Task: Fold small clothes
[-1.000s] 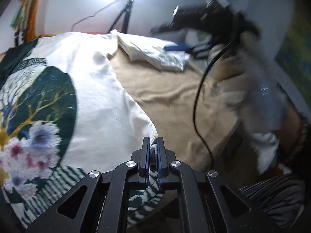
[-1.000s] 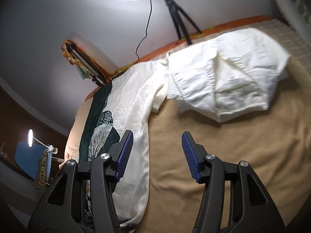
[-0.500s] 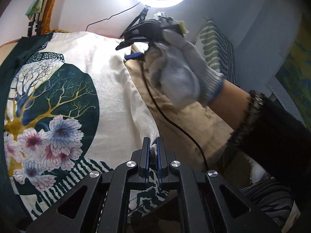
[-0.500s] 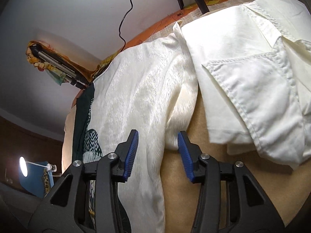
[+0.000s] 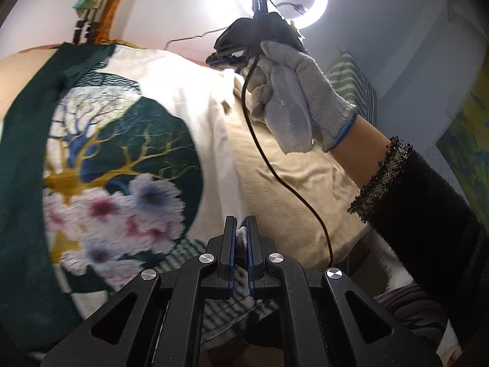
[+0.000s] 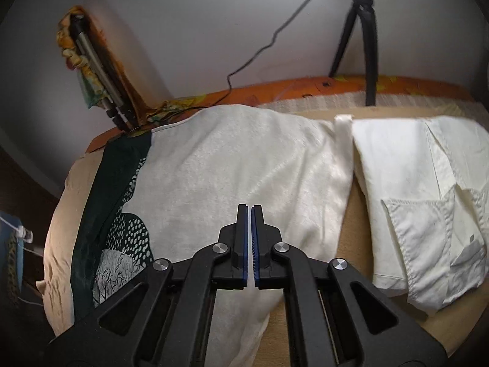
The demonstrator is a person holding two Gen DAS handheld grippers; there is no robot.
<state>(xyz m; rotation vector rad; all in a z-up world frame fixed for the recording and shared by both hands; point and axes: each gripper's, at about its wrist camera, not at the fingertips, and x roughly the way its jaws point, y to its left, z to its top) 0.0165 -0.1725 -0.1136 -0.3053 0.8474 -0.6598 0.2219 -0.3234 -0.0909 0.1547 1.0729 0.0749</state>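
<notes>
Pinching the printed shirt (image 5: 122, 153) hem at lower centre, the left gripper (image 5: 240, 238) is clenched on fabric; the right gripper (image 6: 251, 229) is clenched empty above the shirt's cream area, mid-frame.

Each camera sits behind its own claw, close above the bed, looking down and forward. Both views share the printed shirt (image 5: 128, 140), somewhat blurred.

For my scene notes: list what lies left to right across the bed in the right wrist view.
Folded tripod against the wall → tree-print shirt, spread flat → folded white garment, with the light stand's legs behind it.
</notes>
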